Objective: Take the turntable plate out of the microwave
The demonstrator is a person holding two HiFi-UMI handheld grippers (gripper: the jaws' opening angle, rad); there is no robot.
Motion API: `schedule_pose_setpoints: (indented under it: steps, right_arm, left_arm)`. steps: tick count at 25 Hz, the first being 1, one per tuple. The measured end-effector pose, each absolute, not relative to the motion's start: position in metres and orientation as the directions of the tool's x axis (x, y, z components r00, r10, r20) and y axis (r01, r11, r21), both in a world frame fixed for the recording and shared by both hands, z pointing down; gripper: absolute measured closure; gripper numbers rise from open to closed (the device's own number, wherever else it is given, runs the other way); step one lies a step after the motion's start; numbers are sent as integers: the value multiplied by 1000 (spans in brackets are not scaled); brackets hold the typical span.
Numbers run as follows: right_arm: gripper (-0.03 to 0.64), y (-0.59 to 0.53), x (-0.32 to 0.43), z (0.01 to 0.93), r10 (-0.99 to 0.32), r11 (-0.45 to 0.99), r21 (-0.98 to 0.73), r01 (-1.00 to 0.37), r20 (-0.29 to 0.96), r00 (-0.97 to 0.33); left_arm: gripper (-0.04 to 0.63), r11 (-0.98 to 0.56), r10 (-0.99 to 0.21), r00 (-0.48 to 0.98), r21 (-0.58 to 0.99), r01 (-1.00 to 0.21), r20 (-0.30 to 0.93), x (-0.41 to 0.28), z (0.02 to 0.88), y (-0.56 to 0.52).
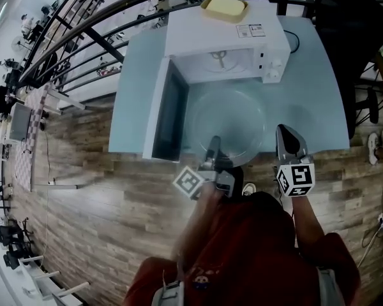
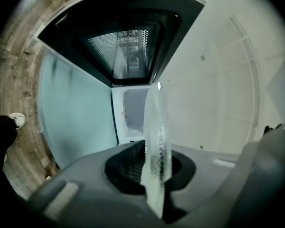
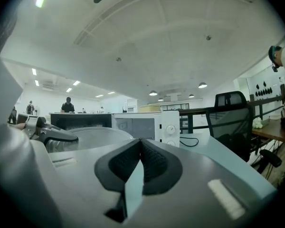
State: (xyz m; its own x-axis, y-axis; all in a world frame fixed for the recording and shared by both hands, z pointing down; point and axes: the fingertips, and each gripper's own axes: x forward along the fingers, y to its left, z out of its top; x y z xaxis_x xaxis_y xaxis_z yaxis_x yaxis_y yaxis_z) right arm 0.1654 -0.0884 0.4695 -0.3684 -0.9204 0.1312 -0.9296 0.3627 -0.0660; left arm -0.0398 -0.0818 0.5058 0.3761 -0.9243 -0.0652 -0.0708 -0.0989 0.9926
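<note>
Clearly out of the microwave and over the near half of the counter: glass turntable plate, near rim pinched in the narrow jaws of the left gripper. Right gripper just beside the plate at the counter's near edge, jaws pressed together on nothing. Microwave at the far edge, door swung open leftward.

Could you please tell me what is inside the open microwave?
Only a roller ring shows on the microwave's floor; the glass turntable plate is outside, in the left gripper. Its casing hides the upper cavity.
</note>
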Motion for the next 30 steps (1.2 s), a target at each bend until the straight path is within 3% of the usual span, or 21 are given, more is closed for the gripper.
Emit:
schedule_pose_setpoints:
  steps: [8,18,30]
  right_arm:
    - [616,-74,170,463,-936,342,-50,-938,72,-345]
    - [617,-70,162,465,-927,355,-158,-921,68,-369]
    - [615,-59,154,467,-918,376,-122,-918,84,-387]
  left_arm:
    - [574,-138,-918,380,990,-41,-112,-42,500,-60]
    - [572,-138,-924,364,990,-36,-116,-48,496,-52]
    - [572,-162,-924,359,986,-50,-133,-54,492,-45]
